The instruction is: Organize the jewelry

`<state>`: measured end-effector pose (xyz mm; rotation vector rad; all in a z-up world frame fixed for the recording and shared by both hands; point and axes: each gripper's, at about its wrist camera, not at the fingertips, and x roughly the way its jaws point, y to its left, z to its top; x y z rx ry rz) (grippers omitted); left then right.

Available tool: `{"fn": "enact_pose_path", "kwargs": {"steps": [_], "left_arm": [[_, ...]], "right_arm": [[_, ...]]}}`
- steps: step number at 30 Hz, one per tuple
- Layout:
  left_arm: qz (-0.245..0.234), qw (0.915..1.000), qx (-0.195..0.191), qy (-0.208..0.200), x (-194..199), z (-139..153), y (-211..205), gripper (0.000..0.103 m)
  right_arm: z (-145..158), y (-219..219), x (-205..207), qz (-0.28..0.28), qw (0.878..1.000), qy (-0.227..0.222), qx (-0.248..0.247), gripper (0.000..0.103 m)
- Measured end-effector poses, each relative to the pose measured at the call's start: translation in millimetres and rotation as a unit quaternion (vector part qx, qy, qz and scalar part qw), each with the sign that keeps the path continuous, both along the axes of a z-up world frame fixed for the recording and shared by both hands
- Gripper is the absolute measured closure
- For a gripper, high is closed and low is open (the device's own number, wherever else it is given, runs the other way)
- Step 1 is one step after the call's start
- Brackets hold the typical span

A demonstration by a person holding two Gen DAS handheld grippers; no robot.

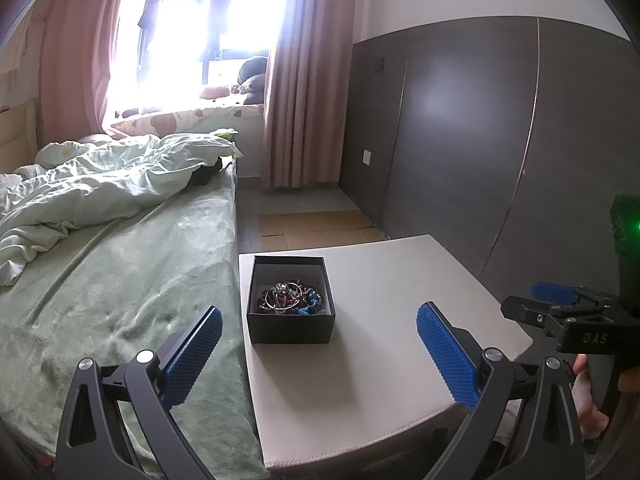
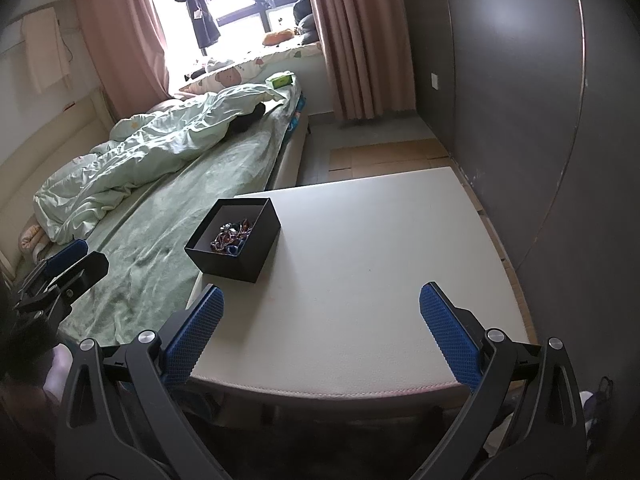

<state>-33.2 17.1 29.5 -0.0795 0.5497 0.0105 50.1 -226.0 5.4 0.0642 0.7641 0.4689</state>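
A black open box [image 1: 289,328] stands on the white table [image 1: 380,352] near its left edge, and holds a tangle of jewelry [image 1: 290,300]: silver bangles, beads, blue pieces. My left gripper [image 1: 316,344] is open and empty, its blue pads on either side of the box, nearer than it. In the right wrist view the box [image 2: 236,258] and jewelry [image 2: 231,236] lie ahead to the left. My right gripper [image 2: 320,328] is open and empty above the table's near half [image 2: 360,260].
A bed with a green sheet [image 1: 120,292] and a crumpled pale duvet [image 1: 100,184] adjoins the table's left side. A dark wall panel [image 1: 460,140] runs along the right. Pink curtains [image 1: 304,92] and a bright window are at the far end.
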Motion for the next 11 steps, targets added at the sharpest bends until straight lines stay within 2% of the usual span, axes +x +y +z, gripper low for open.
{"fn": "enact_pose_path", "kwargs": {"steps": [11], "left_arm": [[-0.005, 1.0, -0.003, 0.005, 1.3, -2.5, -2.3, 0.008]], "right_arm": [[0.0, 1.5, -1.3, 0.0, 1.0, 0.001, -0.003, 0.005]]}}
